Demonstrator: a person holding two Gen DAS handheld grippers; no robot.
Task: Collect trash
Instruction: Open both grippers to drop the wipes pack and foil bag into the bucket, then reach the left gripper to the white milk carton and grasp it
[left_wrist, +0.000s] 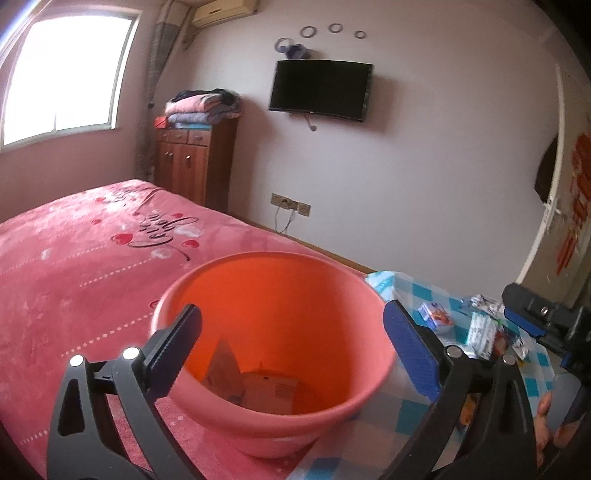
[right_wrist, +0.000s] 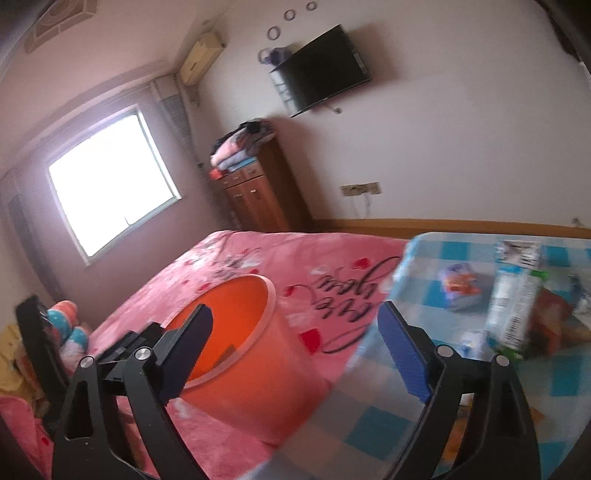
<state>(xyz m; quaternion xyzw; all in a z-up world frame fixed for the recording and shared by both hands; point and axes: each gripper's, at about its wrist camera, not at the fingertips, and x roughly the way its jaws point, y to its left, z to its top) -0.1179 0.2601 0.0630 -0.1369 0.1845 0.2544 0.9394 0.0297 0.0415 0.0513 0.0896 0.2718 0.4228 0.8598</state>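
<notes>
Both tools are empty. The left gripper (left_wrist: 291, 354) stands with its jaws wide apart, framing the mouth of the orange bucket (left_wrist: 273, 295), which sits on the pink bedspread (left_wrist: 74, 258); cardboard scraps (left_wrist: 258, 384) already lie at its bottom. The right gripper (right_wrist: 295, 347) is likewise spread wide, with nothing between its pads. The remaining trash lies on the blue checked cloth (right_wrist: 461, 258), to the right of the bucket: a small printed carton (right_wrist: 458, 288) on the far side and a tall white-and-green carton (right_wrist: 513, 302) further right, its long axis running roughly near to far. In the left wrist view the same litter (left_wrist: 480, 328) sits well right of the bucket, beside the right gripper. The right gripper is judged nearer, so the next pick probably falls to it, approaching across the tall carton's narrow width.
</notes>
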